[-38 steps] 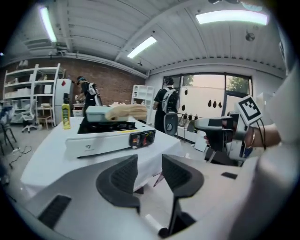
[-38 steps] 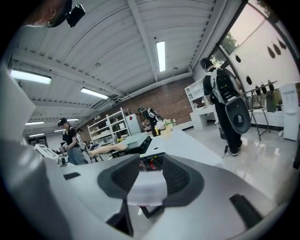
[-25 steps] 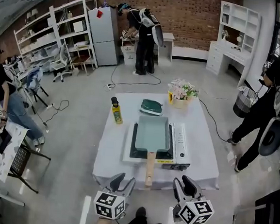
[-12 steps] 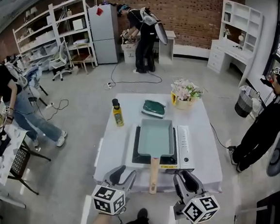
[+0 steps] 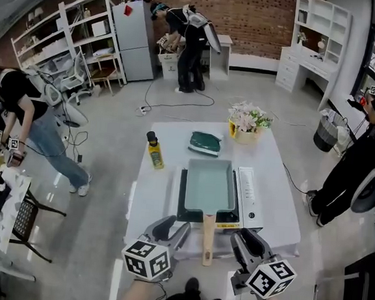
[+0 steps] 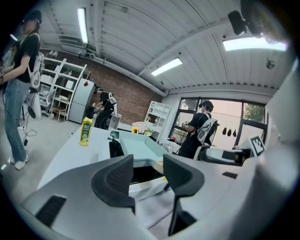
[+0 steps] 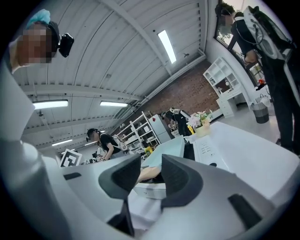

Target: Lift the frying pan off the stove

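Left gripper (image 5: 171, 228): my jaws have just been opening, nothing between them. Right gripper (image 5: 250, 242): jaws apart, empty. Frying pan (image 5: 209, 182) sits on the stove (image 5: 249, 196); its wooden handle (image 5: 208, 236) lies between both grippers, untouched.

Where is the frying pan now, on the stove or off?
On the stove: the frying pan sits flat on it, wooden handle sticking out past its front edge.

right gripper (image 7: 151, 177) | jaws apart | frying pan (image 7: 169, 147) on stove (image 7: 208, 150) beyond
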Tool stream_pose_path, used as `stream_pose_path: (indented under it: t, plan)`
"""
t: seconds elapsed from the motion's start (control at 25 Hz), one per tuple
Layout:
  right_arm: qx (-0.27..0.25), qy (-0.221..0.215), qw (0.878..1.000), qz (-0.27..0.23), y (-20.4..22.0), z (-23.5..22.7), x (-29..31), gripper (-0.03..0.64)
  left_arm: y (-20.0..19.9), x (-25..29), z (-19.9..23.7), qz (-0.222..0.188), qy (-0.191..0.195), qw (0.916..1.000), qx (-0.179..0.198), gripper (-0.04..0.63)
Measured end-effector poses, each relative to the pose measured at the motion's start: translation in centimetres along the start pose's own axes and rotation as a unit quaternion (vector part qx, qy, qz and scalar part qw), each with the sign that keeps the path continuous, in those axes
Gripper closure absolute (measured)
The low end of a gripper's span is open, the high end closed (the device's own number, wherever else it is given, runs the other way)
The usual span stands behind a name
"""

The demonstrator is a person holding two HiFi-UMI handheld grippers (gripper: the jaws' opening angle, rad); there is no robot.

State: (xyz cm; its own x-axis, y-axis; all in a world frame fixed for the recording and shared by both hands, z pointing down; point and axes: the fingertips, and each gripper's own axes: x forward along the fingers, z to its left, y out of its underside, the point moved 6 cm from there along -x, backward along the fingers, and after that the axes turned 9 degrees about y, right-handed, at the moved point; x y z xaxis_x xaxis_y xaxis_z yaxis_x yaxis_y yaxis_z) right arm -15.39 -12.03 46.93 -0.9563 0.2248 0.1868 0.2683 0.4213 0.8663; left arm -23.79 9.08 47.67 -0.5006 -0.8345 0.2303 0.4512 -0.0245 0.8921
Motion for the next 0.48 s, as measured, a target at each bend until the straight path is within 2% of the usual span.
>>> stream_pose_path:
  t: [0.12,0.24,0.48]
  plan:
    - [0.008,0.002,1.0,0.004,0.0,-0.3,0.5,0.482,-0.2,1.1,0.1,-0.009,0.034,0.9974,-0.063,0.42]
    - [0.013,0.004,1.0,0.009,0.2,-0.3,0.9,0.483,0.1,2.2,0.4,-0.003,0.063,0.9906,-0.122,0.42]
    - [0.038,0.003,0.999,0.017,0.5,-0.9,1.2,0.486,1.2,4.4,0.1,0.017,0.125,0.9672,-0.221,0.389]
